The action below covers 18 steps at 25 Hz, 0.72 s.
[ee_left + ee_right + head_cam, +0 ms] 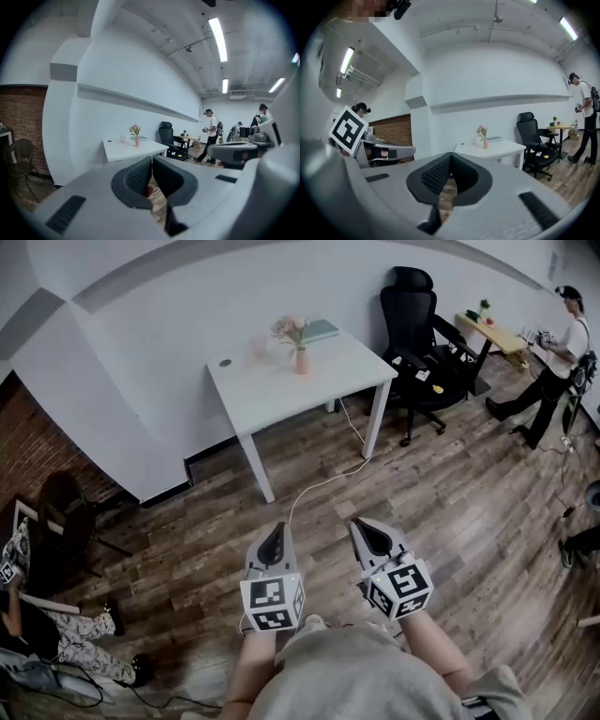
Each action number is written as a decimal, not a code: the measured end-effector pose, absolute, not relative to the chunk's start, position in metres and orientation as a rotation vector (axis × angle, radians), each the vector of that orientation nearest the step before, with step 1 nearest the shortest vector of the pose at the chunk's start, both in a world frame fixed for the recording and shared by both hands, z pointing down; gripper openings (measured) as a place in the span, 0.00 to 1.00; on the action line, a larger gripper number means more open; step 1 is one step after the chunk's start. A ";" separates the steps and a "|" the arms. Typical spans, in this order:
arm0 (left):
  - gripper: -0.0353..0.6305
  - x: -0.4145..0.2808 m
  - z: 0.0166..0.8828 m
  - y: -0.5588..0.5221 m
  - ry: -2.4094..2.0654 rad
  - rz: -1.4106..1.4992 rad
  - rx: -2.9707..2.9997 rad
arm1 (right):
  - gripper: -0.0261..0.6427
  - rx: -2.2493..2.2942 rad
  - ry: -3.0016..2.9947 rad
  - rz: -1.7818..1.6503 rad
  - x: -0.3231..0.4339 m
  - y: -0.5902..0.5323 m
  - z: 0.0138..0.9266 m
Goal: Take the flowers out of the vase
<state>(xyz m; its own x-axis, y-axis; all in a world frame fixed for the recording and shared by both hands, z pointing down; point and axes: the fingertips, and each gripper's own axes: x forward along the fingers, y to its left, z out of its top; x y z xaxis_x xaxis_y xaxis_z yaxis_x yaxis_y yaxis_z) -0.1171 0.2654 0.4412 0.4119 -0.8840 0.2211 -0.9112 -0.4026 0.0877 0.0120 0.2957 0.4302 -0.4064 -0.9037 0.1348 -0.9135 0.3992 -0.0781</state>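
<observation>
A small pink vase (302,361) holding pink flowers (290,330) stands near the back of a white table (281,395) across the room. Both grippers hang far from it over the wooden floor, close to my body. My left gripper (277,529) and right gripper (363,526) are side by side, both shut with nothing between the jaws. The left gripper view shows its closed gripper (151,160) below the distant vase (137,142) and flowers (135,129). In the right gripper view the gripper (451,155) is closed, and the vase (485,144) sits on the table (497,149).
A clear glass (259,345) and a teal book (321,330) share the table. A black office chair (419,343) stands right of it, with a white cable (319,486) on the floor in front. A person (555,351) stands far right; another sits at the lower left (47,634).
</observation>
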 end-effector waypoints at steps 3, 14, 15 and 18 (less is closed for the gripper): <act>0.07 -0.118 0.441 0.258 -1.576 0.198 2.479 | 0.03 1.694 -2.559 0.231 0.012 0.289 0.432; 0.07 -0.135 0.448 0.234 -1.544 0.199 2.471 | 0.03 1.782 -2.550 0.302 0.005 0.262 0.435; 0.07 -0.136 0.448 0.233 -1.539 0.199 2.471 | 0.03 1.787 -2.548 0.306 0.004 0.260 0.434; 0.07 -0.139 0.450 0.227 -1.528 0.197 2.468 | 0.04 1.799 -2.542 0.303 0.001 0.254 0.434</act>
